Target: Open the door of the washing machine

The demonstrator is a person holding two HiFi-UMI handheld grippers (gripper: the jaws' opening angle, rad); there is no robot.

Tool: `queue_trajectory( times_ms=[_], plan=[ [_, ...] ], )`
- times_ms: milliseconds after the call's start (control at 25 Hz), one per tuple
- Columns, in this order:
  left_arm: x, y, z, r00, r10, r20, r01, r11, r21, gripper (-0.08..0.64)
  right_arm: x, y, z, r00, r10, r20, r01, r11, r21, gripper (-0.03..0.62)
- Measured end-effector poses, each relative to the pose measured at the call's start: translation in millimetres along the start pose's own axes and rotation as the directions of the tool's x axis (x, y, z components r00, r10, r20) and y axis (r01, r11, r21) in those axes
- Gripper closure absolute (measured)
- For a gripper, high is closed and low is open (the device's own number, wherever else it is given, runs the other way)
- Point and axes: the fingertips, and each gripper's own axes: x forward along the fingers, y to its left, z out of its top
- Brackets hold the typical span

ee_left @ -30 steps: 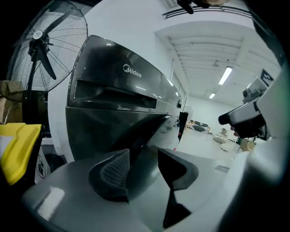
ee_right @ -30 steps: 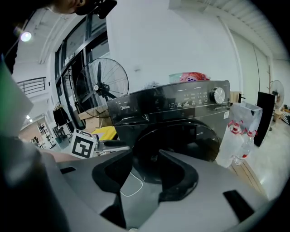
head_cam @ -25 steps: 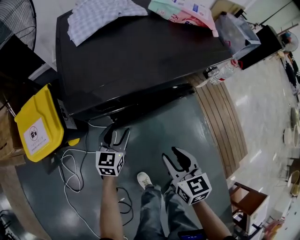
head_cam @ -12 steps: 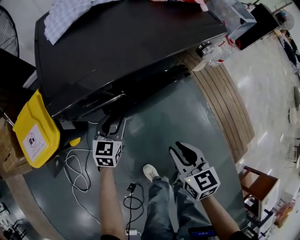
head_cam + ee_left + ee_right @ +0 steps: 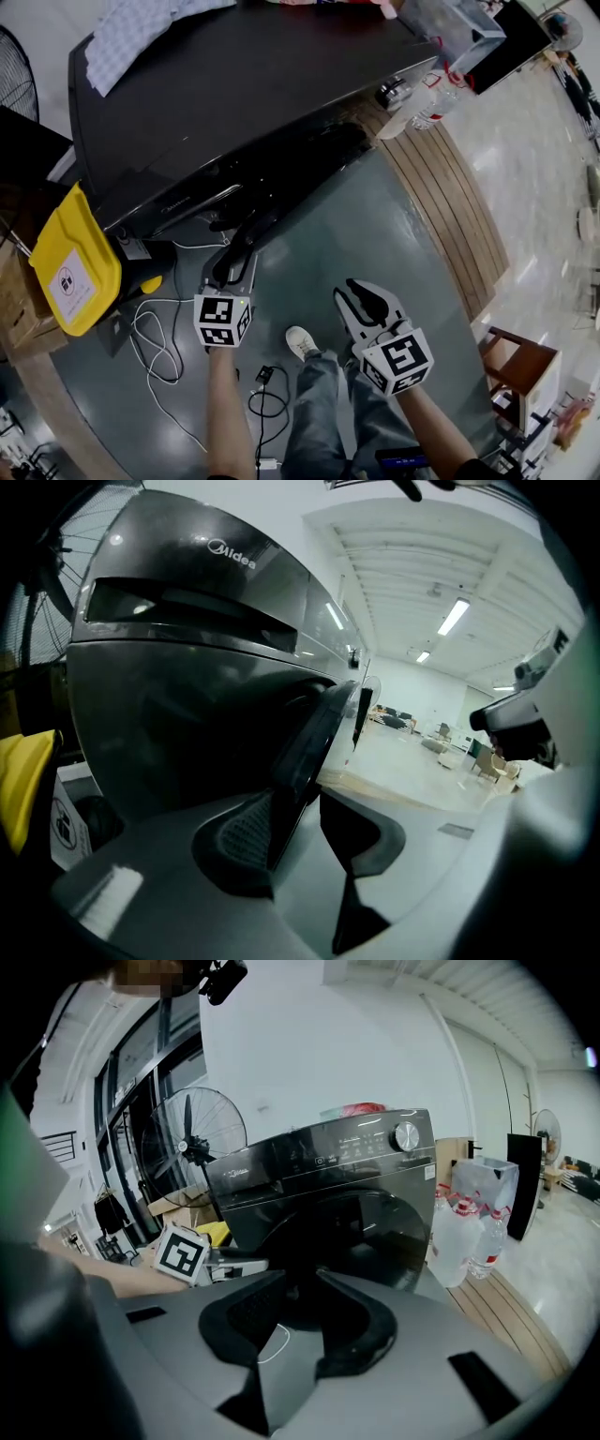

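Observation:
The dark washing machine (image 5: 234, 84) fills the upper half of the head view. Its round door (image 5: 281, 192) stands ajar, swung out from the front. My left gripper (image 5: 234, 269) reaches up to the door's free edge. In the left gripper view the door (image 5: 305, 752) runs edge-on between the jaws of that gripper (image 5: 291, 841). The jaws are closing; the edge lies against the left pad, with a gap still showing at the right one. My right gripper (image 5: 361, 298) hangs back over the floor, its jaws closing on nothing. The right gripper (image 5: 300, 1312) faces the machine's front (image 5: 347, 1213).
A yellow bin (image 5: 70, 262) stands left of the machine, with white cables (image 5: 155, 337) on the floor below it. A wooden platform (image 5: 450, 206) with water bottles (image 5: 427, 103) lies to the right. A checked cloth (image 5: 141, 33) is on the machine's top. A standing fan (image 5: 192, 1147) is behind.
My left gripper has moved up to the door's edge and its jaws have narrowed around it. The door has swung out from the machine. The right gripper's jaws have narrowed.

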Motion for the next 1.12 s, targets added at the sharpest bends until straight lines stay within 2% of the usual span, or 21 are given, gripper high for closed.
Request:
queue_trajectory(
  times_ms=[200, 480, 680, 760, 920, 1120],
  plan=[
    [-18.7, -57.8, -22.6, 0.994, -0.093, -0.051, 0.094, 0.996, 0.006, 0.419, -2.3, -5.0, 8.3, 1.000, -0.014, -0.002, 0.014, 1.000, 0.014, 0.476],
    [-31.9, -129.3, -41.8, 0.969, -0.221, -0.105, 0.225, 0.974, 0.018, 0.422, -0.9, -12.8, -2.3, 0.998, -0.044, -0.047, 0.045, 0.998, 0.035, 0.434],
    [-33.3, -177.1, -50.4, 0.929, -0.339, -0.149, 0.349, 0.936, 0.052, 0.432, 0.3, -27.2, -3.3, 0.995, -0.087, -0.042, 0.090, 0.994, 0.056, 0.417],
    [-32.3, -194.2, -52.9, 0.910, -0.384, -0.160, 0.395, 0.918, 0.043, 0.431, 1.0, -34.5, -1.0, 0.994, -0.107, -0.037, 0.109, 0.992, 0.064, 0.416],
    [-28.7, -228.9, -58.9, 0.865, -0.464, -0.190, 0.477, 0.879, 0.028, 0.460, -1.1, -51.1, -4.0, 0.984, -0.164, -0.070, 0.170, 0.982, 0.087, 0.360],
    [-25.8, -260.0, -60.1, 0.827, -0.530, -0.187, 0.543, 0.839, 0.021, 0.462, -6.1, -64.1, -14.6, 0.970, -0.209, -0.126, 0.215, 0.976, 0.037, 0.394]
  ],
)
